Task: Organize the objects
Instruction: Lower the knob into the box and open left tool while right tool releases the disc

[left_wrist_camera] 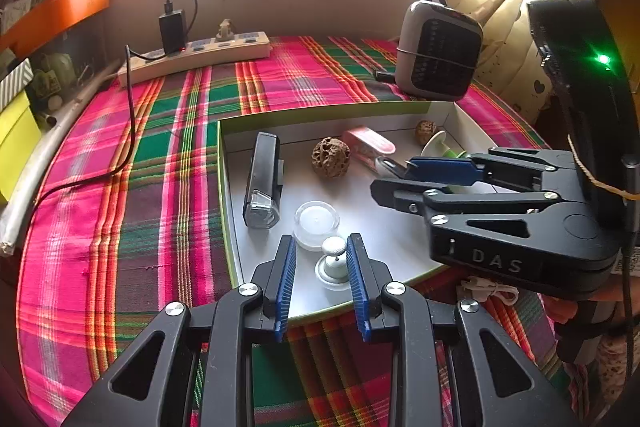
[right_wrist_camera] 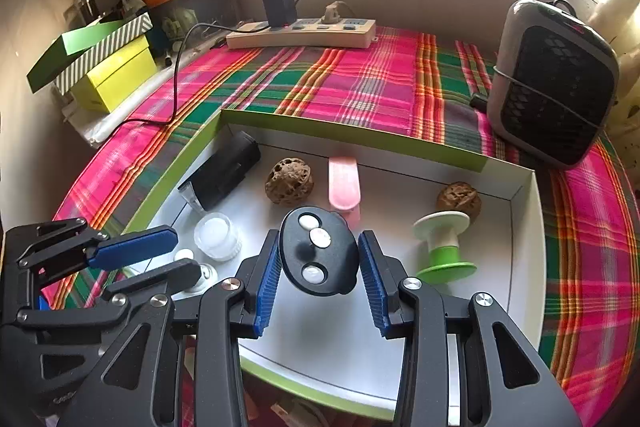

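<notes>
Plaid cloth in pink, green and red under everything, filling both views

On it, in the lower middle of each frame, a shallow tray, white inside with a green rim

Grey fan heater with a dark grille at the upper right, standing just beyond the tray's far corner

Cream power strip along the wall at the top centre, with a black charger plugged in and its cord trailing down the left side

Left gripper at the bottom centre of its own view, reaching over the tray's near edge. Jaws apart, with a small white knob standing between them; a clear gap shows at the left pad, and no pressing can be made out at the right one

Right gripper at the bottom centre of its view, closed on a black remote – an oval with three pale round buttons, clamped by its sides between the blue pads and held above the tray floor

Inside the tray, resting on the white floor:
- black lamp lying along the left wall
- green and white spool at the right, tipped on its side
- walnut near the middle of the far part
- pink clip just right of it
- second walnut in the far right corner, just behind the spool
- clear round tub – just beyond the white knob, near the lamp's near end
</notes>
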Motion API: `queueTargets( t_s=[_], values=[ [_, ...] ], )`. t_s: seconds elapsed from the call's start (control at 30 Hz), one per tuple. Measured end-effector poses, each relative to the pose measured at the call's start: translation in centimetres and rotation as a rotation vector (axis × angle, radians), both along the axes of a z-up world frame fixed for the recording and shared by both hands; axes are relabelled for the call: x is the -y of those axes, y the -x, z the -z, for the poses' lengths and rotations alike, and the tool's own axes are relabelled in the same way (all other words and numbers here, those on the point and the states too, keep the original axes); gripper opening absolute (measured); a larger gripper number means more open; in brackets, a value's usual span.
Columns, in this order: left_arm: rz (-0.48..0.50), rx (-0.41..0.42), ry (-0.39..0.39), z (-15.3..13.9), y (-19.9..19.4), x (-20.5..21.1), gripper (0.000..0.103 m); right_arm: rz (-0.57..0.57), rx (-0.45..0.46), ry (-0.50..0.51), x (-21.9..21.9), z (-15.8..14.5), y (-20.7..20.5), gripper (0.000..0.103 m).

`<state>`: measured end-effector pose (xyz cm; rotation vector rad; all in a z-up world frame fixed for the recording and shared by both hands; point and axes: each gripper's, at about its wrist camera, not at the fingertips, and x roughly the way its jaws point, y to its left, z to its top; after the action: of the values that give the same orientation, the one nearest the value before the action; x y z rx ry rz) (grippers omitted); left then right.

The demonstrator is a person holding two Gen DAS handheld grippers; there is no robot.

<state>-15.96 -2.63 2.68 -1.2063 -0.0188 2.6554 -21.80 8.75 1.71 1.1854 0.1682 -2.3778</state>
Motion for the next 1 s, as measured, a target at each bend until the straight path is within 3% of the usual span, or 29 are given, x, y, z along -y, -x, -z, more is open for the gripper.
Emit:
queueTargets(
  t_s=[1.0],
  values=[
    [-0.014,0.006,-0.016,0.0,-0.1,0.2,0.027,-0.019,0.034,-0.021,1.6,1.0,1.0,0.04]
  ],
)
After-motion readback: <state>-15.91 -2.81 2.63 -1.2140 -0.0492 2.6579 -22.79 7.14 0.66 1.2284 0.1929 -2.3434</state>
